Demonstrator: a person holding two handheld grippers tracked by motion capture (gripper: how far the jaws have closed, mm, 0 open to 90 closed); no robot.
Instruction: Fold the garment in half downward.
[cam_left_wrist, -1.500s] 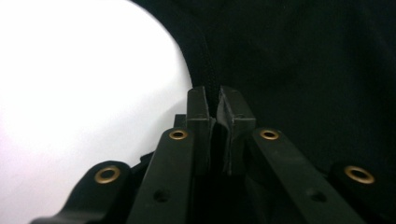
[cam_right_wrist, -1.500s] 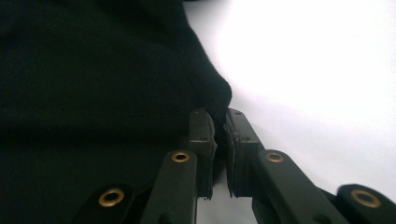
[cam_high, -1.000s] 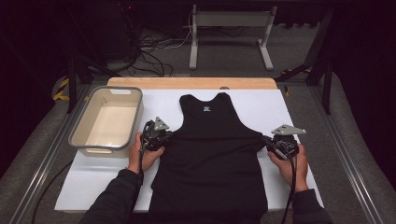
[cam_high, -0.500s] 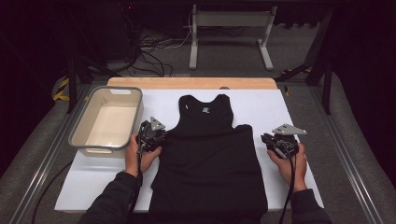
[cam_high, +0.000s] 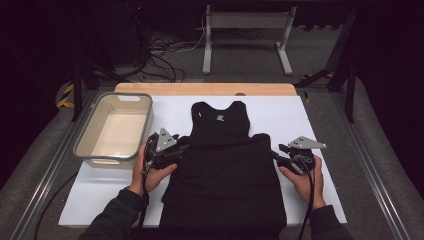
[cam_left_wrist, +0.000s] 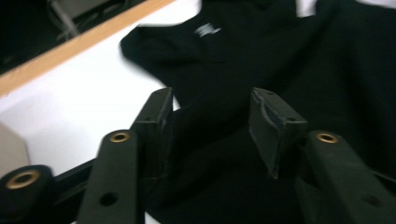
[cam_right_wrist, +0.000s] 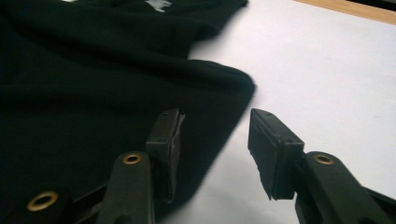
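dim dark surroundings, bright table (cam_high: 310, 120), soft blurry close-ups

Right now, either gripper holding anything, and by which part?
Nothing held. Left gripper and right gripper are open at the side edges of the black tank top.

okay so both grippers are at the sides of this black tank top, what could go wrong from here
1. Both grippers stand open over the black tank top: the left gripper may pinch one fabric layer, not both.
2. The right gripper straddles the fabric's edge; closing there might miss it.
3. The bin sits close to the left hand and could be bumped.
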